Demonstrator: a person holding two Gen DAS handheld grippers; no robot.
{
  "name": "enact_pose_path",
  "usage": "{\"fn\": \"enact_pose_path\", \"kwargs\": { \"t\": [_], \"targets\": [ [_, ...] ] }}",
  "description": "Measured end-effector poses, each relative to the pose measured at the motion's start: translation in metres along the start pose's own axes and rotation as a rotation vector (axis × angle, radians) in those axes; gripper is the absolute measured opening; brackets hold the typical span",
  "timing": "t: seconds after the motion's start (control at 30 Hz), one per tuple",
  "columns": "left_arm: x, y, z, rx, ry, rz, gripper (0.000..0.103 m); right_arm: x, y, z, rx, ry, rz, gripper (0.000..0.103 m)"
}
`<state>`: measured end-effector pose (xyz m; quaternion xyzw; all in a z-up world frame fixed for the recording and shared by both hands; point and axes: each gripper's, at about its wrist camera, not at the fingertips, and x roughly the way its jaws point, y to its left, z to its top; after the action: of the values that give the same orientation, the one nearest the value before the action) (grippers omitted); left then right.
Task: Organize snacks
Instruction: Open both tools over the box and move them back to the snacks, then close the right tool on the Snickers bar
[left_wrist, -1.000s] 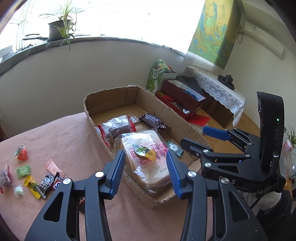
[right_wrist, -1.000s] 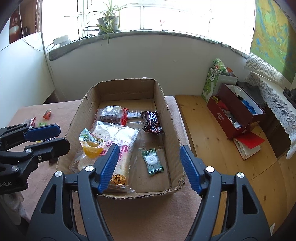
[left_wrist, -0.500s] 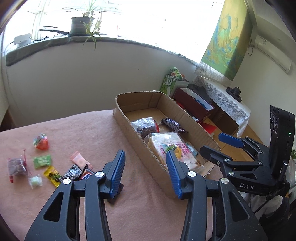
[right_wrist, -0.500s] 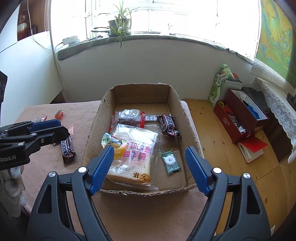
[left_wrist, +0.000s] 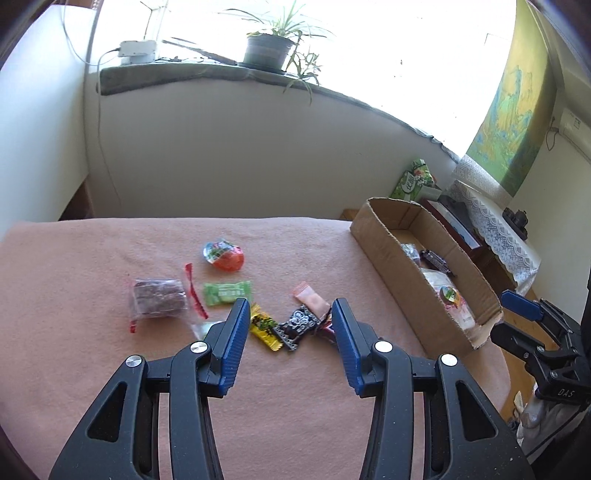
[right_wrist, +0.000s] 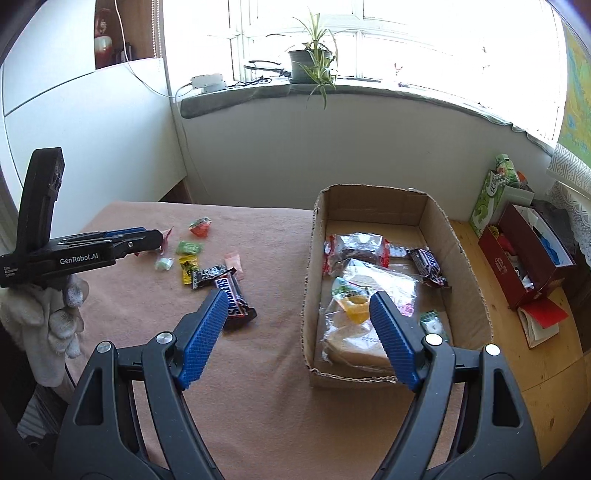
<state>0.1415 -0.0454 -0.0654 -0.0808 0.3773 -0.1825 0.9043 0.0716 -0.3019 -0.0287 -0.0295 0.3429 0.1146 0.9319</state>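
Loose snacks lie on the pink cloth (left_wrist: 110, 369): a jelly cup (left_wrist: 223, 254), a brown cake pack (left_wrist: 159, 297), a green candy (left_wrist: 227, 291), a yellow candy (left_wrist: 264, 326), a black-and-white wrapper (left_wrist: 299, 325) and a pink sachet (left_wrist: 312, 299). My left gripper (left_wrist: 290, 306) hovers just short of them, open and empty. A Snickers bar (right_wrist: 234, 295) lies in front of the right gripper's left fingertip. The right gripper (right_wrist: 295, 306) stands wide open and empty, near the cardboard box's (right_wrist: 310, 258) left wall. In the box lie a bread pack (right_wrist: 369, 295) and other snacks.
A gloved hand (right_wrist: 55, 317) holds the left gripper (right_wrist: 157, 236) at the cloth's left side. A red box (right_wrist: 524, 258) and a green tissue pack (right_wrist: 491, 195) stand on the wooden surface to the right. A white wall and a sill with a potted plant (left_wrist: 269, 48) rise behind the table.
The left gripper has swung left, from over the box to the loose snacks on the cloth. The right gripper has shifted left off the box's middle, and its jaws have widened.
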Motion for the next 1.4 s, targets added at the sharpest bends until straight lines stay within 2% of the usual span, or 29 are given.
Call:
{"fn": "enact_pose_path", "kwargs": {
  "t": [0.33, 0.43, 0.8, 1.13, 1.4],
  "targets": [
    [0.006, 0.04, -0.02, -0.012, 0.048, 0.071, 0.042, 0.043, 0.063, -0.01, -0.089, 0.081, 0.115, 0.082],
    [0.013, 0.043, -0.023, 0.007, 0.07, 0.083, 0.038, 0.058, 0.069, -0.01, -0.1, 0.104, 0.108, 0.082],
    [0.049, 0.038, -0.021, 0.095, 0.114, 0.126, 0.038, 0.107, 0.068, -0.004, -0.063, 0.165, 0.061, 0.081],
    [0.066, 0.033, -0.016, 0.112, 0.124, 0.126, 0.038, 0.137, 0.07, -0.001, -0.081, 0.204, 0.018, 0.081],
    [0.072, 0.039, -0.016, 0.095, 0.139, 0.137, 0.036, 0.151, 0.071, -0.007, -0.084, 0.245, 0.022, 0.081]
  ]
}}
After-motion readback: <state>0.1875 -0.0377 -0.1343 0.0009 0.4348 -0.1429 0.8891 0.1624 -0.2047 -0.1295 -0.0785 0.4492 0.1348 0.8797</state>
